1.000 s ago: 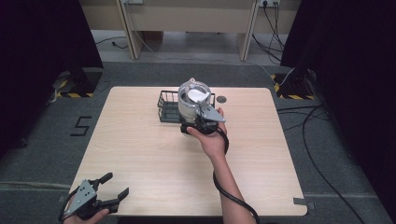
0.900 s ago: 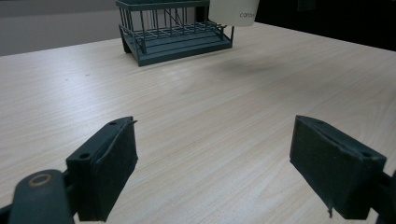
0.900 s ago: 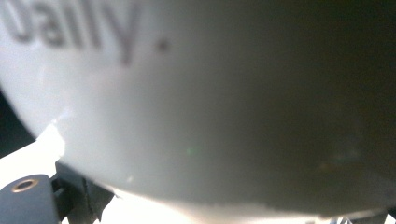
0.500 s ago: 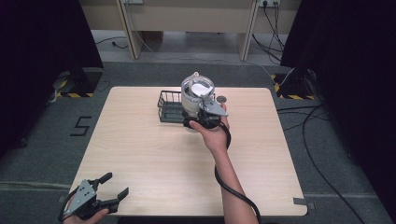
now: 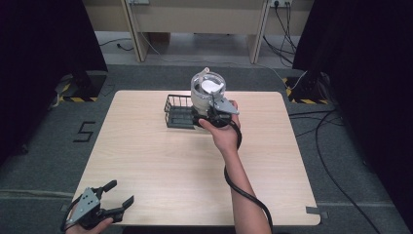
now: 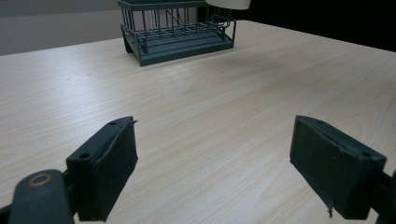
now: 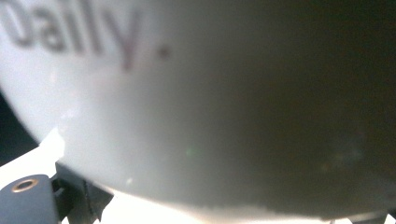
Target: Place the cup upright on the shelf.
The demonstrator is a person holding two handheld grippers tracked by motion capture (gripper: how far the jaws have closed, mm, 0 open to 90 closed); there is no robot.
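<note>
Over the far middle of the desk (image 5: 146,161), right gripper (image 5: 214,113) jaws pinch a white cup (image 5: 206,90), upright, just beside and right of wire basket (image 5: 178,112). Left gripper (image 5: 104,204) jaws spread, idle, well apart at near-left edge.

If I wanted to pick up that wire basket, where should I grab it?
Grab the basket by its top rim, coming from the left, open side. Its thin upright wires and rim bar fit between jaws, and that side is free; the white cup and the right gripper crowd its other side.
</note>
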